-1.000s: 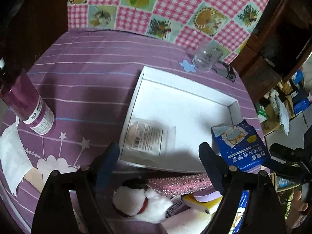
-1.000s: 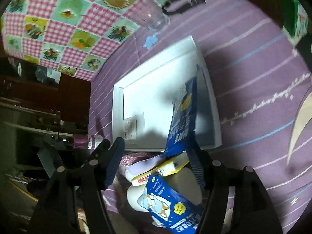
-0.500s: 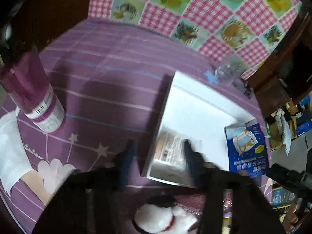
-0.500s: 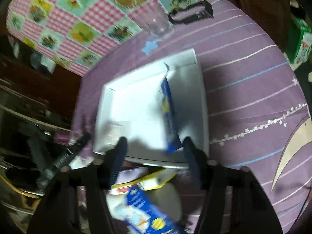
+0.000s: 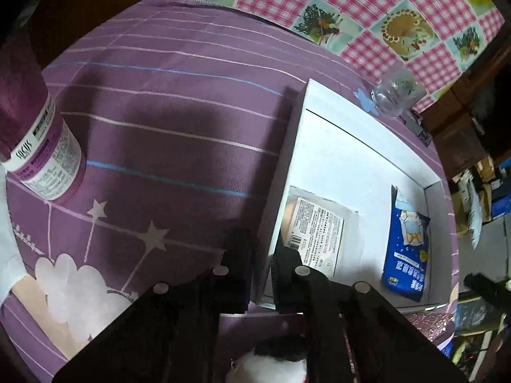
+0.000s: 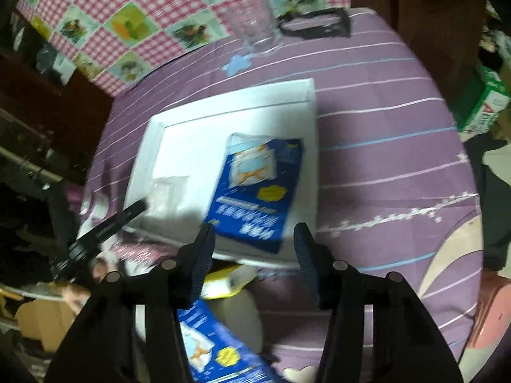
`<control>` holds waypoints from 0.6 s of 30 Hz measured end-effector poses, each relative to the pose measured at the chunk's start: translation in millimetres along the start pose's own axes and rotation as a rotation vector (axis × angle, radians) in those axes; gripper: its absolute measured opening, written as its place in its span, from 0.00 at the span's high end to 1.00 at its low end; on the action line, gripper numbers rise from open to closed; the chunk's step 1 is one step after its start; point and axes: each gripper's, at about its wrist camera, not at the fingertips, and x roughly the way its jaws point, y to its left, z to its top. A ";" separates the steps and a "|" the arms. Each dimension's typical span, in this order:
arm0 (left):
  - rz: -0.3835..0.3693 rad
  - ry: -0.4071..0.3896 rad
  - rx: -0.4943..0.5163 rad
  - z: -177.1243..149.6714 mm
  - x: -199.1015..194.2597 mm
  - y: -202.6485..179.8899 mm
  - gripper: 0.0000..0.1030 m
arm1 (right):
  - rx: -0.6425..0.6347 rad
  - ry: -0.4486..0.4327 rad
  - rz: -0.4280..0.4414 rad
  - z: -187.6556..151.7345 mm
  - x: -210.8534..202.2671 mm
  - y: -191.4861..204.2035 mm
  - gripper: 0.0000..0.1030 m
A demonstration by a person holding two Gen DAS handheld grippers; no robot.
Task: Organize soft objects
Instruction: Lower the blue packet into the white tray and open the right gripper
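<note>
A shallow white box (image 5: 361, 146) lies on the purple cloth. Inside it are a clear labelled packet (image 5: 319, 233) and a blue packet (image 5: 407, 249). My left gripper (image 5: 263, 260) straddles the box's near left wall, its jaws closing with the wall pinched between them. In the right wrist view the blue packet (image 6: 255, 188) lies flat in the box (image 6: 223, 105). My right gripper (image 6: 255, 247) hovers open just over the packet's near end, not touching it. A white plush toy (image 5: 271, 367), a second blue packet (image 6: 210, 351) and a yellow packet (image 6: 223, 281) lie in front of the box.
A purple bottle (image 5: 41, 146) stands at the left on the cloth. A clear glass (image 6: 255, 28) and a black clip (image 6: 316, 25) sit beyond the box. A pink glittery piece (image 5: 428, 322) lies by the box's near edge. A green carton (image 6: 482, 105) sits off the table's right.
The left gripper dropped toward the box's near left wall and closed around it. The blue packet, upright between the right fingers before, now lies flat in the box, free of them.
</note>
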 end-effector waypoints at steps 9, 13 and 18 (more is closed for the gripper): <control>0.058 0.022 0.077 -3.5 -0.3 -8.3 0.93 | 0.034 -0.003 -0.110 8.3 16.5 -24.0 0.49; 0.062 0.031 0.095 -5.4 -0.8 -9.8 0.93 | 0.023 0.004 -0.083 9.1 23.0 -25.2 0.53; 0.065 0.081 0.160 -9.5 -1.8 -16.4 0.93 | 0.012 -0.005 -0.043 7.9 32.1 -22.8 0.75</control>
